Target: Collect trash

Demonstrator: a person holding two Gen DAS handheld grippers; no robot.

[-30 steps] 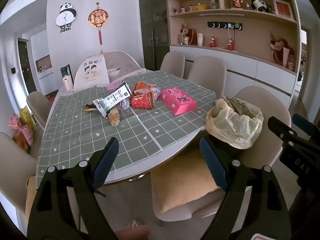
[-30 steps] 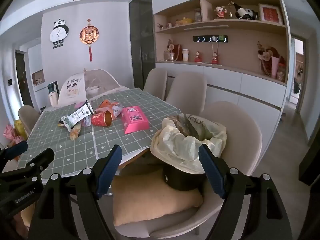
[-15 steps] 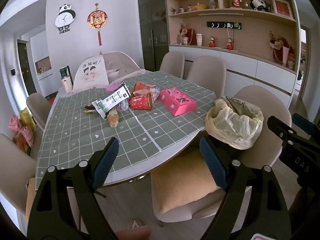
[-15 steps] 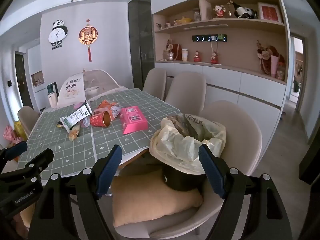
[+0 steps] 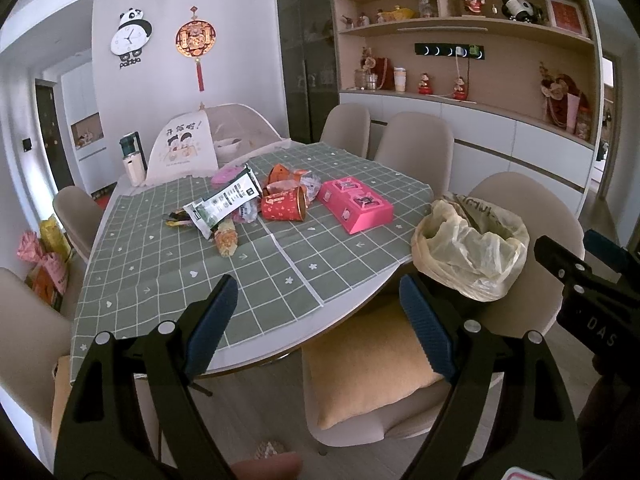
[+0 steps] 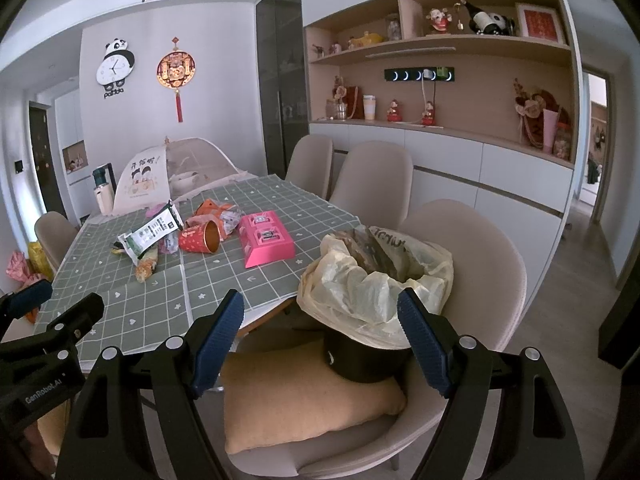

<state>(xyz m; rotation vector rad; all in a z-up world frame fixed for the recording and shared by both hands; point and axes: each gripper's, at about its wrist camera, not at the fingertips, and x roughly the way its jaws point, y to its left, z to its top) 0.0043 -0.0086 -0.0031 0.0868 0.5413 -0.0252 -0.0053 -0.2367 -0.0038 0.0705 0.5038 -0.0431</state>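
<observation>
- Trash is seen clustered on the far half of the worktop [image 5: 280,292], well ahead of both hand-held grippers and untouched by either
- A white-and-green wrapper [image 5: 222,202] is propped over smaller wrappers, with a yellowish snack packet [image 5: 226,240] lying just in front of it
- A red paper cup [image 5: 284,208] is tipped on its side beside the wrapper, its open mouth turned to the right; crumpled orange and clear wrappers [image 5: 294,178] are piled just behind it
- A pink box [image 5: 354,204] is lying flat to the right of the cup, nearer the worktop's right edge
- The left hand-held gripper [image 5: 316,320] is held wide open and empty over the near edge of the worktop, the trash lying beyond its blue-padded fingers [image 5: 210,322]
- The right hand-held gripper [image 6: 320,336] is likewise spread wide with nothing held, positioned over a chair [image 6: 480,264] at the worktop's right corner
- A dark bin lined with a pale plastic bag [image 6: 372,280] is standing on the chair's orange cushion [image 6: 300,396], just beyond the right hand-held gripper's fingers; crumpled material can be made out inside the bag
- The trash on the worktop is seen to the left of and beyond the bin
</observation>
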